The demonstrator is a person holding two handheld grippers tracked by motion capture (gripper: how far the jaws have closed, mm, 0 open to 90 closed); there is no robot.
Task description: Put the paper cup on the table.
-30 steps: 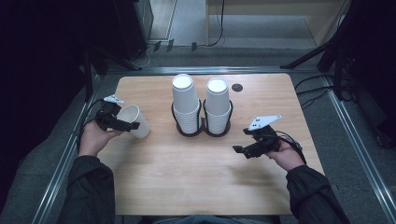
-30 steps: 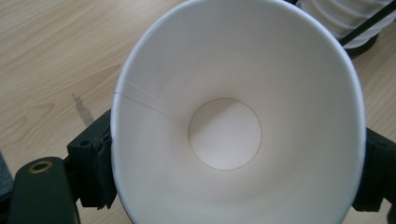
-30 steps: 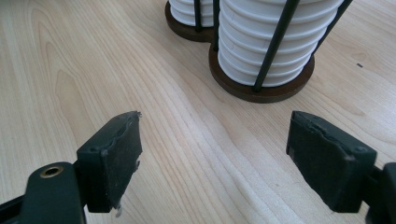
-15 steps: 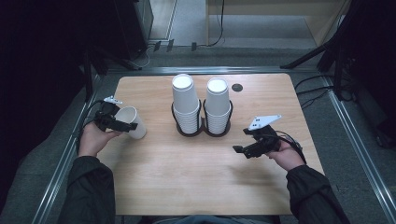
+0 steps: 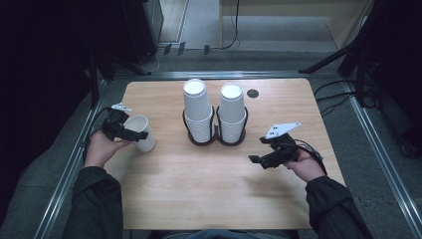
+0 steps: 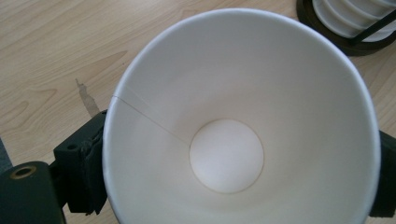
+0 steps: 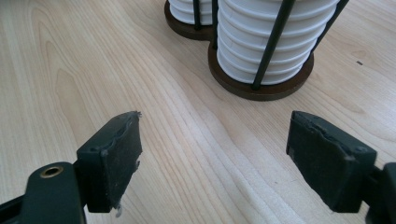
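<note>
A white paper cup (image 5: pixel 144 142) leans at the table's left side, its mouth turned toward my left gripper (image 5: pixel 133 130). In the left gripper view I look straight into the cup (image 6: pixel 229 93), and the black pads (image 6: pixel 84 172) sit against its two sides. These jaws have just been opening a little, with the cup still between them and still touched by the pads. My right gripper (image 5: pixel 259 151) hovers low over the wood at the right, its fingers (image 7: pixel 112 158) spread wide with bare table between them.
Two tall stacks of white cups (image 5: pixel 197 107) (image 5: pixel 232 112) stand in dark wire holders (image 5: pixel 199 141) at the table's middle back; the nearer one (image 7: pixel 266 42) rises just ahead of my right gripper. A small dark hole (image 5: pixel 253 93) lies behind them. Metal rails edge the table (image 5: pixel 209 199).
</note>
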